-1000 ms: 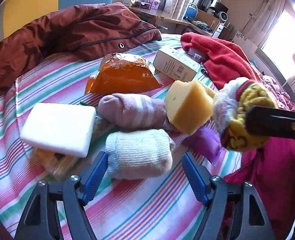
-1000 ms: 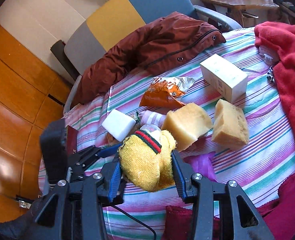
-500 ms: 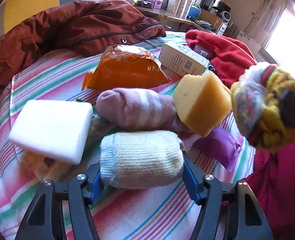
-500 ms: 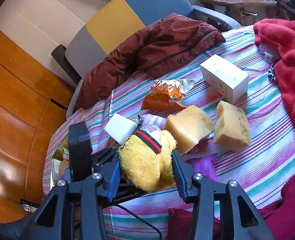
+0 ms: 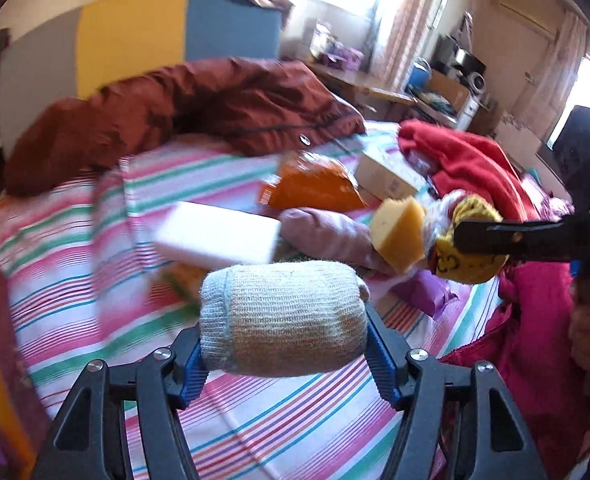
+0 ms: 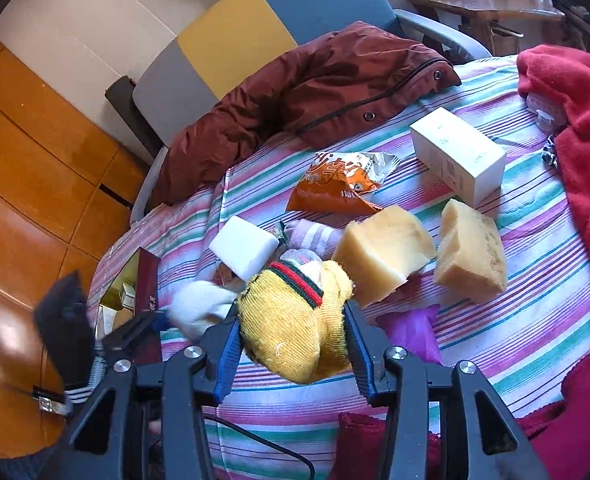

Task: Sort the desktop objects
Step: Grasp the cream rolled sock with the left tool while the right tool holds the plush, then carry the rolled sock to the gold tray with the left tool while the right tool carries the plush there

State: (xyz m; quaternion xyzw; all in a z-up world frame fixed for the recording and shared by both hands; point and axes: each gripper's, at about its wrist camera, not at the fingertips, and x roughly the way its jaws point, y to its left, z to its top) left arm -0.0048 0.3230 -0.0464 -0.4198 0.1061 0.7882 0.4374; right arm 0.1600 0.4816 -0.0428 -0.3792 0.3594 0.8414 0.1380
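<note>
Left wrist view: left gripper point(image 5: 285, 338) pinches a rolled pale sock point(image 5: 283, 318), lifted above the striped cloth point(image 5: 75, 248); its jaws were closing on the sock w/in the last second. Behind the sock: white block point(image 5: 215, 234), pink sock point(image 5: 327, 236), orange snack bag point(image 5: 315, 188), small carton point(image 5: 387, 178); brown jacket point(image 5: 199, 108) farther back.

Right wrist view: right gripper point(image 6: 293, 346) clamps a yellow sock point(image 6: 295, 324) off the cloth. Beyond the yellow sock: two sponges point(image 6: 383, 252) point(image 6: 471, 252), purple wrapper point(image 6: 413, 330) to its right. At the cloth's left edge, an open box point(image 6: 147, 280); contents too blurred to tell.
</note>
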